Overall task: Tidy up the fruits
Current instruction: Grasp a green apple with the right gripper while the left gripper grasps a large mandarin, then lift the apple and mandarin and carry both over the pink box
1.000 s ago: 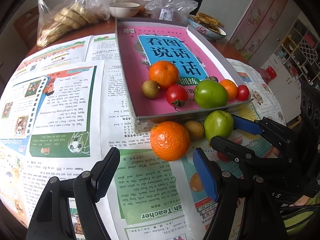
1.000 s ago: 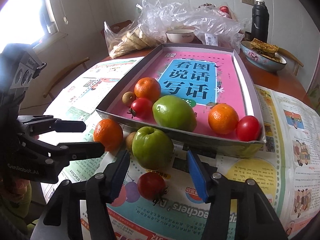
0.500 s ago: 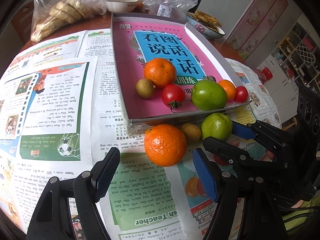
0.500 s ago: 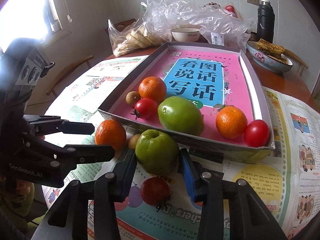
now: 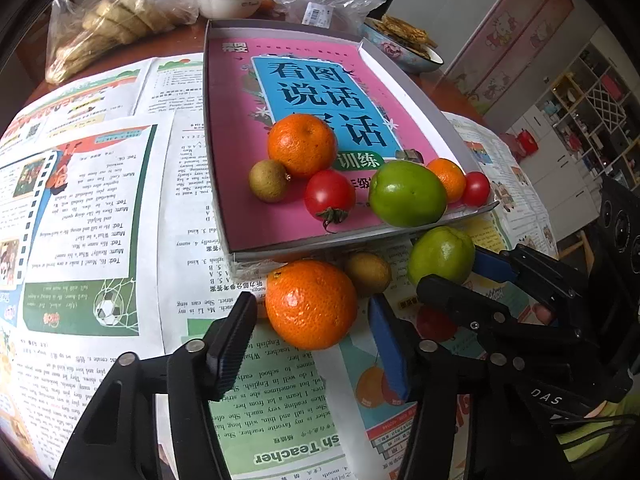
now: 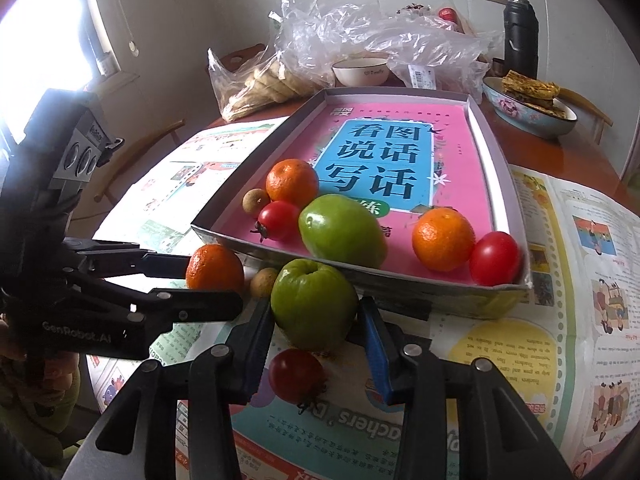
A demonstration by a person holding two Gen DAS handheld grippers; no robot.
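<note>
1. Orange-skinned and round, the orange point(image 5: 311, 304) lies on the newspaper point(image 5: 120, 208), just outside the tray's point(image 6: 420, 294) near-left corner. It is bracketed by the left gripper point(image 5: 310, 320), whose jaws have just been closing but are not seen pressing, so it may be nudged and rolled away.
2. The green fruit point(image 6: 314, 304), against the tray's near wall, is clamped by the right gripper point(image 6: 316, 320), whose jaws have just been closing; bruising is risked.
3. The tomato point(image 6: 296, 376) beneath may be knocked during lifting.

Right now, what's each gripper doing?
Left gripper: jaws just closing around the orange, grip unclear.
Right gripper: shut on the green fruit.
</note>
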